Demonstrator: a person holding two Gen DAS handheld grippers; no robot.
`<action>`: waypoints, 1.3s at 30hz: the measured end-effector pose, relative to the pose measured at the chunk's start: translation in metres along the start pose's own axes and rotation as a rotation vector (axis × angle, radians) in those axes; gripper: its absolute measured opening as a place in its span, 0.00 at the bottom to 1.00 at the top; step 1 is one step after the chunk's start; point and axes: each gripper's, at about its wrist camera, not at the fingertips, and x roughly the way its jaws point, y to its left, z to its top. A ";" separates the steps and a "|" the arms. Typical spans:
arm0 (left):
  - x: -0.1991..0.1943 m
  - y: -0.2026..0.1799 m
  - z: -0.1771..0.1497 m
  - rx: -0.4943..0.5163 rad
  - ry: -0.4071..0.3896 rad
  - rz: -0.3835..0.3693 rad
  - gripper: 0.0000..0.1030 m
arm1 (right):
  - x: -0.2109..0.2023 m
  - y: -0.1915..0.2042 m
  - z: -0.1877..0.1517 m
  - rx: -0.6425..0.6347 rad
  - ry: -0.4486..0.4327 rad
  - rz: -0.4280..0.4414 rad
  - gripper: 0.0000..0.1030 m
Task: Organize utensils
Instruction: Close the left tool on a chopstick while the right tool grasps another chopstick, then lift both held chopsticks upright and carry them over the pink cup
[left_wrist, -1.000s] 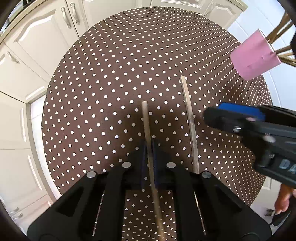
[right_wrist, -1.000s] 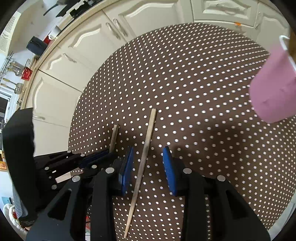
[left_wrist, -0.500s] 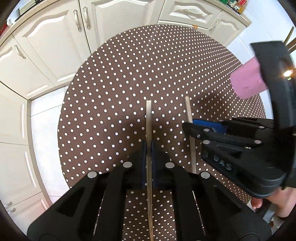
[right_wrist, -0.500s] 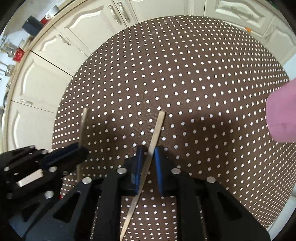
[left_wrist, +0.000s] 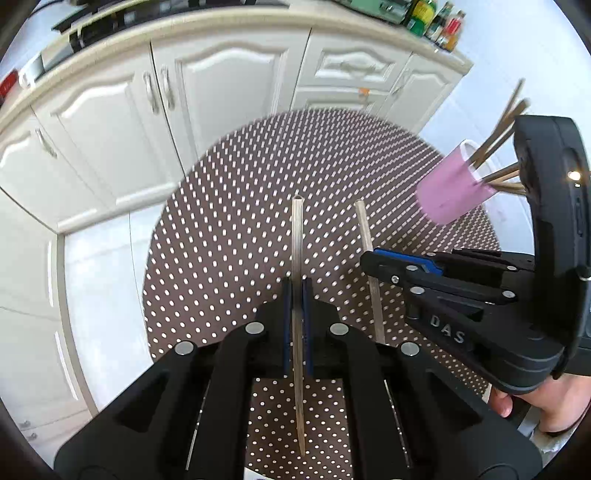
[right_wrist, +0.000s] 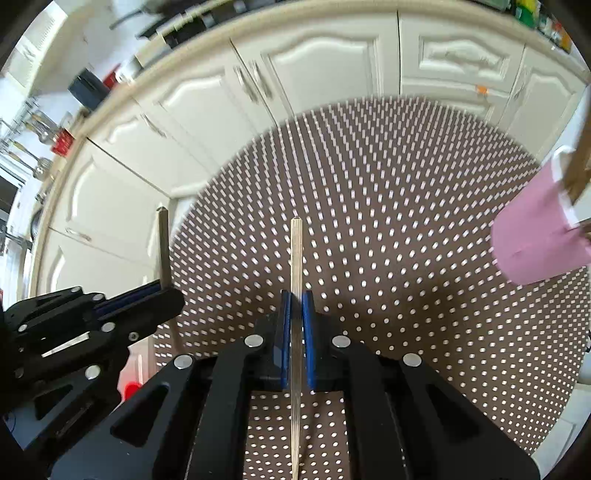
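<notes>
My left gripper (left_wrist: 296, 291) is shut on a wooden chopstick (left_wrist: 297, 236) and holds it lifted above the brown polka-dot table (left_wrist: 236, 236). My right gripper (right_wrist: 296, 301) is shut on a second chopstick (right_wrist: 296, 254), also lifted. In the left wrist view the right gripper (left_wrist: 373, 258) holds its chopstick (left_wrist: 364, 229) just to the right. In the right wrist view the left gripper (right_wrist: 173, 295) and its chopstick (right_wrist: 163, 243) are at left. A pink cup (left_wrist: 450, 192) with several chopsticks stands at the table's right; it also shows in the right wrist view (right_wrist: 535, 236).
White kitchen cabinets (left_wrist: 221, 85) stand behind the table, with a countertop (left_wrist: 184, 33) carrying bottles (left_wrist: 432, 22) at the far right. The floor (left_wrist: 99, 280) lies beyond the table's left edge. A hand (left_wrist: 535, 406) grips the right tool.
The right gripper closed on the second chopstick. Both grippers lifted their chopsticks off the table and tilted up, so the cabinets now fill the upper view.
</notes>
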 end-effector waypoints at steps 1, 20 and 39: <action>-0.005 -0.002 0.000 0.005 -0.012 -0.001 0.05 | -0.010 0.000 -0.001 -0.005 -0.023 0.001 0.05; -0.133 -0.055 -0.024 0.142 -0.273 -0.046 0.05 | -0.151 0.025 -0.051 -0.005 -0.375 -0.056 0.05; -0.190 -0.115 0.000 0.228 -0.420 -0.179 0.05 | -0.267 -0.020 -0.078 0.100 -0.655 -0.163 0.05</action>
